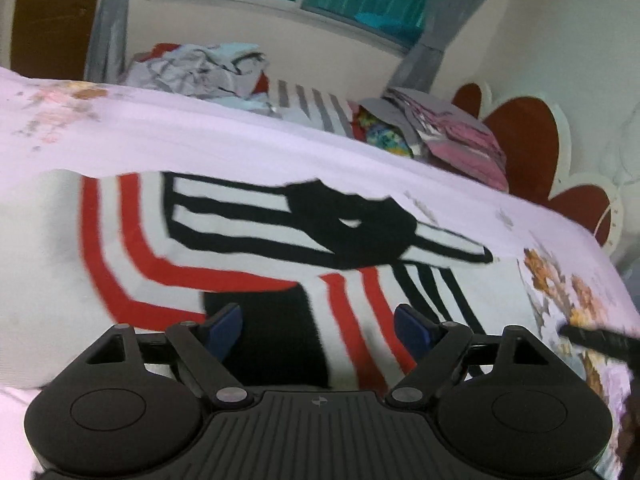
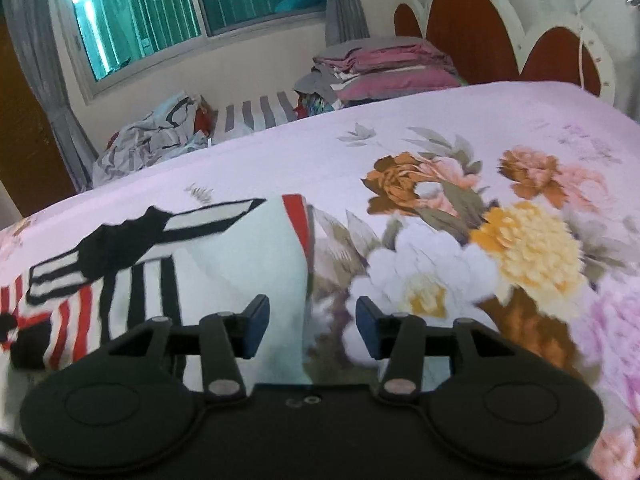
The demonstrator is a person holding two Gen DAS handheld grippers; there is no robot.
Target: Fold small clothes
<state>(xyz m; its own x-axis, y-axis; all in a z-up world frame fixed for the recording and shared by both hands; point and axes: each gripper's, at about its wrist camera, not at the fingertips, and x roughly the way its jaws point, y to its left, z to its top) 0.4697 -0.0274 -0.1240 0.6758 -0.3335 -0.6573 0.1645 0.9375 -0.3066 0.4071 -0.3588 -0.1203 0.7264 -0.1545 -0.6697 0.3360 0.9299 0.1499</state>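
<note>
Left wrist view shows my left gripper (image 1: 318,330) spread, hovering over the striped shirt (image 1: 224,248) lying flat on the bed (image 1: 248,136). I judge it light, soft and limp, best pinched at a hem corner. My right gripper (image 2: 312,326) is spread too, straddling the shirt's right edge (image 2: 306,264); open floral sheet (image 2: 500,240) beyond gives room.

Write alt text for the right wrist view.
An open hand-held gripper hovers over the right edge of a white shirt with red and black stripes, lying on a pink floral bedsheet. Behind are a stack of folded clothes, a window and a headboard.
</note>
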